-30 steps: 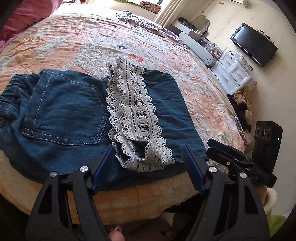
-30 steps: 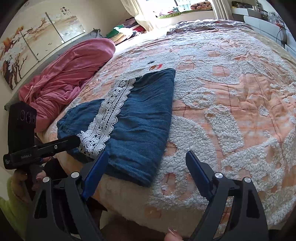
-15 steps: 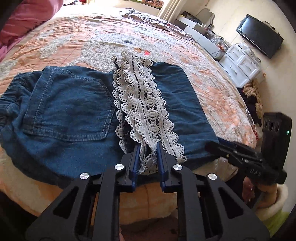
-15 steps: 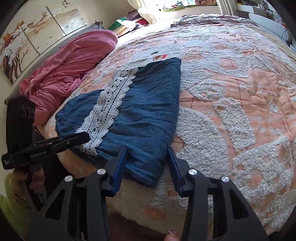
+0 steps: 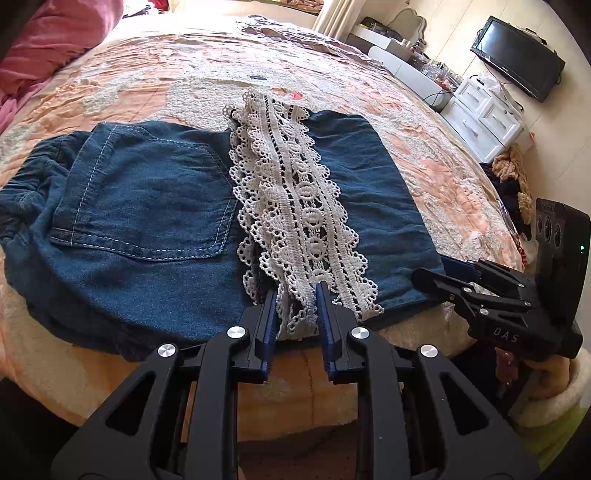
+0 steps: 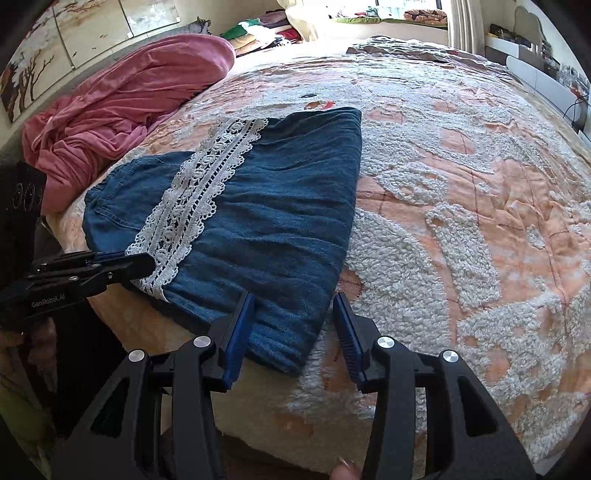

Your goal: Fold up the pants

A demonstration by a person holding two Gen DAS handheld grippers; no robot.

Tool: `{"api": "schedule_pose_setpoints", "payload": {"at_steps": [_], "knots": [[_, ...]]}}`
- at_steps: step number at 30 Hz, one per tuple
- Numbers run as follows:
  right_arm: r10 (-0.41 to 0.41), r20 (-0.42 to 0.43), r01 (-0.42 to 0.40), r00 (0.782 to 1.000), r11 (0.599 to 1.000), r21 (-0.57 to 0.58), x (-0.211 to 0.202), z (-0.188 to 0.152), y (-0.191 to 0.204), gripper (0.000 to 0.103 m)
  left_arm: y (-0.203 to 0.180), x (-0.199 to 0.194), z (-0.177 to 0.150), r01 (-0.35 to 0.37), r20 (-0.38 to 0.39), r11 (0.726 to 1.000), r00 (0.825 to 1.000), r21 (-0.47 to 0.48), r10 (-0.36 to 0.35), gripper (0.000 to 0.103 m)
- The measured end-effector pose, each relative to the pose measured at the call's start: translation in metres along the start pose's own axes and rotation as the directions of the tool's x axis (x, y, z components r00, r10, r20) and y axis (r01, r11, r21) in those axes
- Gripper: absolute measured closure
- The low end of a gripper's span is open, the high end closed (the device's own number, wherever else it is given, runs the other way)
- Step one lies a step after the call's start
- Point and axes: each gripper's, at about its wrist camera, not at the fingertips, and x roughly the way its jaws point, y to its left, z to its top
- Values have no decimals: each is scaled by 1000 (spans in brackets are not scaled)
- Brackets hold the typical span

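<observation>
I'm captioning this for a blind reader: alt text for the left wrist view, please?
The left gripper pinches the white lace trim of folded denim pants at the near edge of a peach bedspread; the right gripper reaches in from the right.

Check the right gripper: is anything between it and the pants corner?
Nothing visible. The right gripper sits at the near corner of the pants, denim partly between its jaws. The left gripper is apart, closed on the lace.

Daylight pouring in from window [image 6: 388, 14] at far end, blowing out there; bedspread [image 6: 461, 221] glowing bright. Near foreground sitting in shadow. Fisheye bending edges, corners vignetting black. Focus staying sharp.
</observation>
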Motion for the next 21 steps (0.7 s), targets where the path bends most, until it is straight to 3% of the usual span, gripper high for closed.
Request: {"api": "schedule_pose_setpoints", "payload": {"at_steps": [5, 7, 12, 21], "knots": [[9, 25, -9, 1000, 1000, -2, -6, 1, 0, 56, 0, -4, 1, -5, 3, 1000, 1000, -1, 5, 85], [6, 46, -6, 999, 1000, -1, -11, 2, 0, 52, -1, -8, 1, -27, 14, 1000, 1000, 4, 27, 75], [16, 95, -18, 995, 1000, 18, -22, 5, -5, 51, 2, -17, 2, -48, 25, 999, 999, -6, 49, 70], [22, 147, -28, 989, 999, 41, -32, 8, -8, 36, 5, -30, 4, -89, 50, 996, 995, -11, 90, 51]]}}
